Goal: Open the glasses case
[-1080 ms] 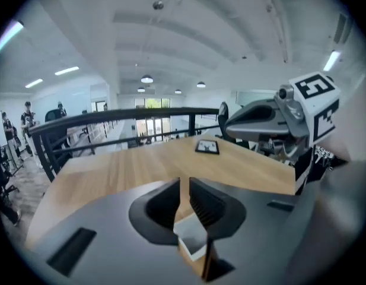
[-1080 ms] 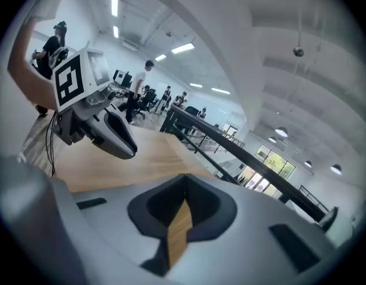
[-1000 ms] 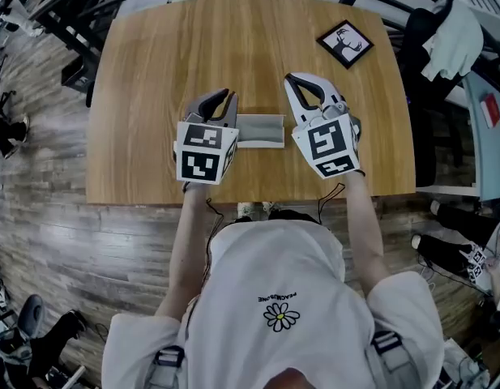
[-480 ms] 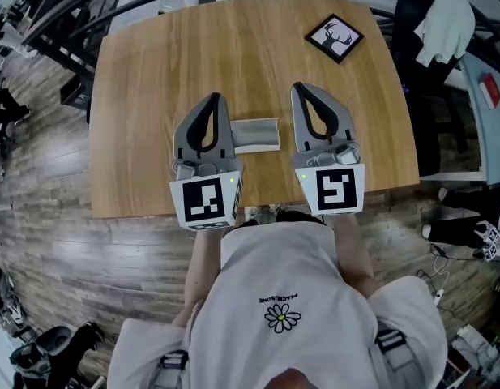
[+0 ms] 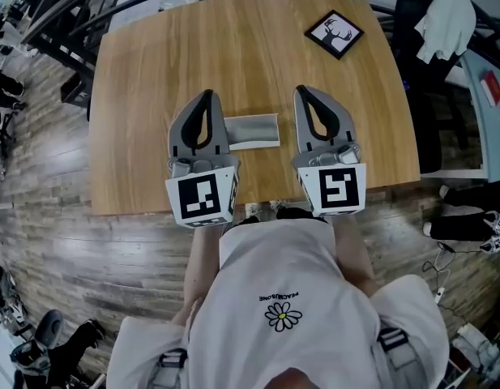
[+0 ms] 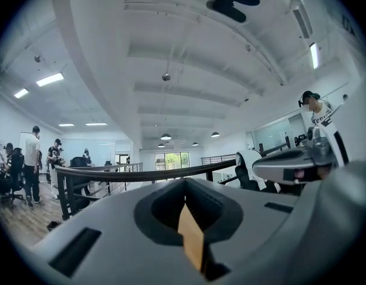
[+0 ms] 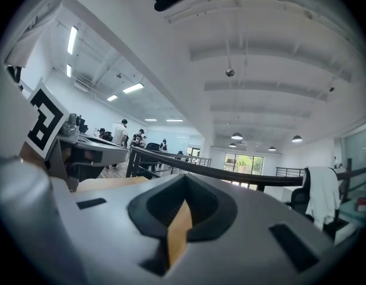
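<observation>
1. Grey and flat, the glasses case (image 5: 251, 131) lies just below the middle of the head view, on the wooden table (image 5: 152, 63), between the two grippers.
2. The case shows a darker upper band and a paler strip along its lower edge. That could be a lid folded back, so I judge it may already be open, but the head view is too small to settle it.
3. The left gripper (image 5: 204, 96) has its jaws clenched together on nothing. Its own view looks level across the room, with no case between the jaws.
4. The right gripper (image 5: 305, 91) is likewise closed and empty, and is held above the table to the right of the case. Neither gripper touches the case.
5. If the lid is not yet up, the whole opening is left to do: one gripper steadies the base and the other lifts the lid.
6. A framed deer picture (image 5: 335, 33) sits at the upper right of the table, well apart from the case. A chair draped with clothing (image 5: 444, 14) stands beyond the table's right edge.
7. Nothing lies between either gripper and the case.
</observation>
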A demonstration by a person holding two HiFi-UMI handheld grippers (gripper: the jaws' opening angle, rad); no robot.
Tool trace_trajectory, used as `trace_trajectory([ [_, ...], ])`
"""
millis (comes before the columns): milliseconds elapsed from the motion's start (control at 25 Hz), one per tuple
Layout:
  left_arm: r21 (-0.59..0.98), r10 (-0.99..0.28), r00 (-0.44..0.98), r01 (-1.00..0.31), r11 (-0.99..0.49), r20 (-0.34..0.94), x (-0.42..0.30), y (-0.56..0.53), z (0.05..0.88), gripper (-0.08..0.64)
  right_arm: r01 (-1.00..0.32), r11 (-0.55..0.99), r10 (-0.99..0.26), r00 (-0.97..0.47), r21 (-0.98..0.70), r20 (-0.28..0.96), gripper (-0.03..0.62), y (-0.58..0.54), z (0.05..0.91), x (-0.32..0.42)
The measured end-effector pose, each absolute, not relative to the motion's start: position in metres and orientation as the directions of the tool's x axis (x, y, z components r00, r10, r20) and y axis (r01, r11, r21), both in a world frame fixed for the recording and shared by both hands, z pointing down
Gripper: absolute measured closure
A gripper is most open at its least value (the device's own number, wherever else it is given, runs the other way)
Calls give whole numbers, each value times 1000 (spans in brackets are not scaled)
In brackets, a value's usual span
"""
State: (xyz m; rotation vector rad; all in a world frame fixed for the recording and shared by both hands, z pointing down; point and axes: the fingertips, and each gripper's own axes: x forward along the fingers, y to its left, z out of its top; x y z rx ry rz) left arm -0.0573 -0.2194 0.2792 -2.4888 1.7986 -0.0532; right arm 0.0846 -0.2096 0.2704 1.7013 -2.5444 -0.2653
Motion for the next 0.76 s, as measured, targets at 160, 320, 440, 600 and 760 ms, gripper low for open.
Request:
trace_trajectory([
  [160,-73,-950,311,-948,-309,-17,-59,-219,278,545,-912,362,-926,-376,191,-41,586,-209,270,88],
  [320,-69,-951,310,-949,-308,-17,-59,-218,277,545,-912,352,-930,-367,209,-33,586,-210,273,92],
  [440,-62,-951,309,-949,-308,-18,-61,-217,277,545,-911,360,-927,-374,200,-34,586,-209,271,89],
  [600,-61,-951,309,-950,-307,-18,-62,-217,277,545,-911,364,-926,-376,196,-25,586,-208,272,87],
  [760,-63,-952,307,-950,-305,-19,-65,-218,277,545,-911,360,-928,-372,204,-27,586,-209,273,86],
])
